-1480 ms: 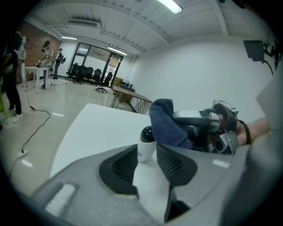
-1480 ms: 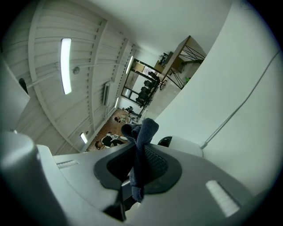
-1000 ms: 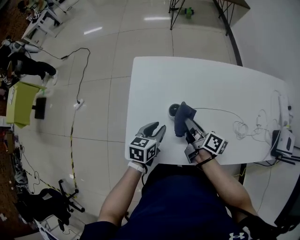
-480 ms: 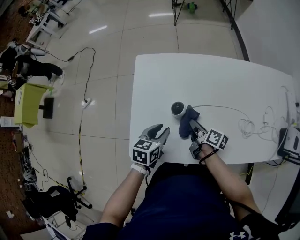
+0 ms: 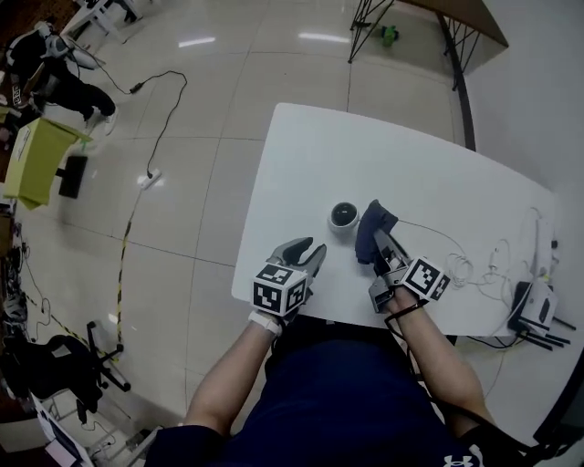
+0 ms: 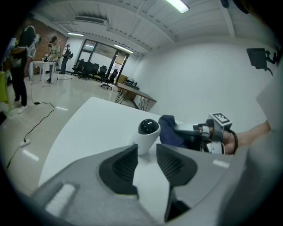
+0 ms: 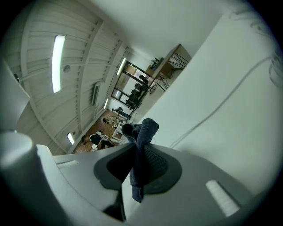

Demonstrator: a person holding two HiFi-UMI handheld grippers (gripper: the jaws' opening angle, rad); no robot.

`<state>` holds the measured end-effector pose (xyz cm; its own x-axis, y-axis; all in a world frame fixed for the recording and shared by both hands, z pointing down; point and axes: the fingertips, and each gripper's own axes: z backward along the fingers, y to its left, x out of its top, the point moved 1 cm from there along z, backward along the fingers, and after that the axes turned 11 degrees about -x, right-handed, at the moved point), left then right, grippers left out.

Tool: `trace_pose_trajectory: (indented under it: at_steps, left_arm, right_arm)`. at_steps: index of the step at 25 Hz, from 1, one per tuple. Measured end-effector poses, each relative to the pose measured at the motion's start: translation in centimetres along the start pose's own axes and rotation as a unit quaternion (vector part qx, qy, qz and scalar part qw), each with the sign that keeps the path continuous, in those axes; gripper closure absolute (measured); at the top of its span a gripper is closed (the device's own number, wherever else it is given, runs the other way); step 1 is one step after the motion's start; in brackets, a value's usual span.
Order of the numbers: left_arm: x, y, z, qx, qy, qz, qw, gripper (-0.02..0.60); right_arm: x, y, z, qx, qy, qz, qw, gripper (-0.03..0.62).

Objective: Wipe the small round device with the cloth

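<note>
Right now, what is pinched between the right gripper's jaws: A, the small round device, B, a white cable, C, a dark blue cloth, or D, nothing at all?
C: the right gripper has its jaws closed on the dark blue cloth, while the small round device stands free on the white table beside it.

A white table (image 5: 301, 155) stands on a glossy floor (image 5: 228, 64) of pale tiles that mirror the ceiling lights. Left of the table a black cable (image 5: 164, 123) snakes across the tiles to a white power strip (image 5: 151, 175), and farther left stands a yellow-green box (image 5: 35, 162). Beyond the table's far edge is a wooden desk (image 5: 465, 16) on black legs. A plain white wall (image 5: 538, 91) runs to the right of the table. Long tube lights (image 6: 179, 5) hang above it, and office chairs (image 6: 90, 69) line the far end of the room
</note>
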<state>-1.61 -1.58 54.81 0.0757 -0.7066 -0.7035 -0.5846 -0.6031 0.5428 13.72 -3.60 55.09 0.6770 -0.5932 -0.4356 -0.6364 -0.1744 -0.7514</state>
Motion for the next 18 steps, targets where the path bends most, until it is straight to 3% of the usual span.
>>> trace_pose_trajectory:
  at_steps: [4, 7, 9, 12, 18]
  left_arm:
    - [1.0, -0.5, -0.2, -0.005, -0.032, 0.010, 0.9994, 0.448]
    - [1.1, -0.2, 0.5, -0.001, -0.045, 0.016, 0.9989, 0.448]
    - [1.0, 0.2, 1.2, 0.007, -0.052, 0.024, 0.9983, 0.448]
    - [0.4, 1.0, 2.2, 0.019, -0.060, 0.039, 0.9973, 0.448]
    - [-0.2, 2.7, 4.2, 0.042, -0.070, 0.061, 0.9948, 0.448]
  right_arm:
    - [3.4, 3.7, -0.4, -0.018, -0.005, 0.123, 0.992, 0.539]
    - [3.2, 6.0, -1.3, -0.047, 0.006, 0.261, 0.964, 0.539]
    - [2.2, 7.3, -1.7, -0.058, 0.002, 0.367, 0.928, 0.539]
    - [-0.1, 9.5, -1.9, -0.056, -0.011, 0.508, 0.859, 0.539]
    - [-5.2, 11.7, -2.5, -0.048, -0.011, 0.695, 0.718, 0.539]
